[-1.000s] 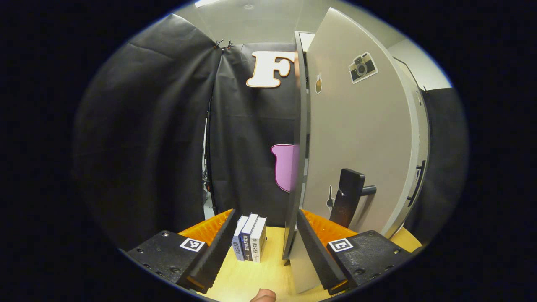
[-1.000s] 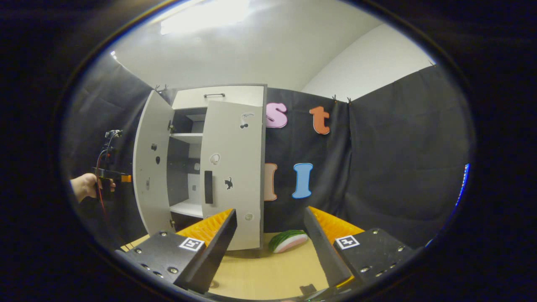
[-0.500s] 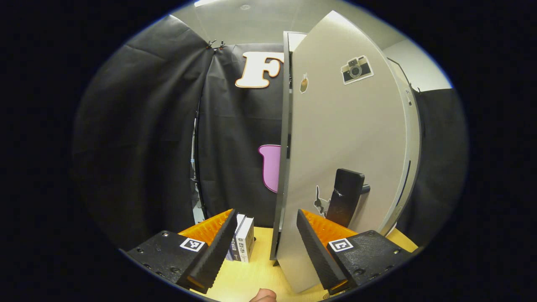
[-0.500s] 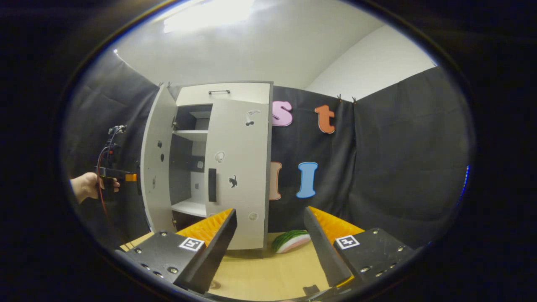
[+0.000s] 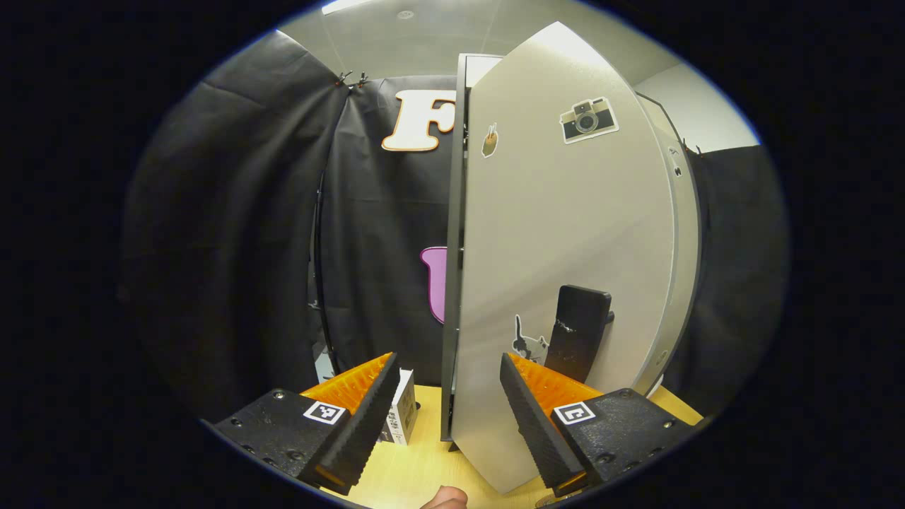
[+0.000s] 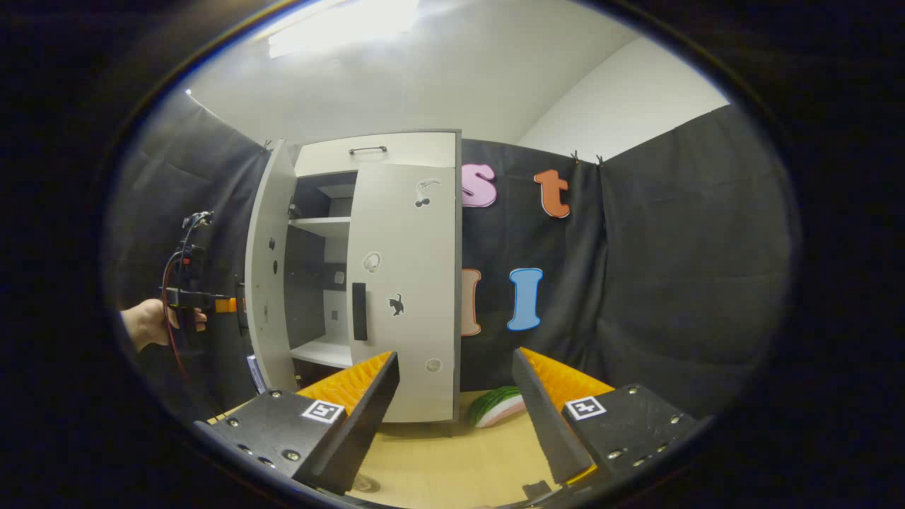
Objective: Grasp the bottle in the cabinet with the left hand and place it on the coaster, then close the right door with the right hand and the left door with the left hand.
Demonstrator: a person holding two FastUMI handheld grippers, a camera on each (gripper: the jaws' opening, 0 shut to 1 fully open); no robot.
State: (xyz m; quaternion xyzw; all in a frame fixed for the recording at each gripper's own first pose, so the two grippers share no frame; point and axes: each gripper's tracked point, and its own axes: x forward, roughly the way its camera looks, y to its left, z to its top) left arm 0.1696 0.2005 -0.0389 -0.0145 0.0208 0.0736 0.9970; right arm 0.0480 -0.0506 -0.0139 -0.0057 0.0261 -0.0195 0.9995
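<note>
The grey cabinet [image 6: 375, 150] stands at the back of the wooden table [image 6: 438, 459]. Its right door [image 6: 406, 297], with a black handle [image 6: 359, 312], is nearly flush with the front. The left door [image 5: 565, 233] is partly open, and a dark gap with shelves [image 6: 318, 226] shows between the doors. In the left gripper view my left gripper [image 5: 449, 417] is open, close to that door's outer face, below its black handle [image 5: 580, 332]. From the right gripper view a hand [image 6: 145, 324] holds the left gripper [image 6: 230, 305] against the left door [image 6: 265, 283]. My right gripper [image 6: 456, 417] hangs open over the table, apart from the cabinet.
Some upright books [image 5: 401, 417] stand on the table left of the cabinet, partly behind my left finger. A watermelon-slice toy [image 6: 498, 406] lies at the cabinet's right foot. Black cloth walls close in the booth on all sides.
The left door has swung further toward shut with the left gripper following it. The books have slid behind the left finger. The right gripper has barely moved.
</note>
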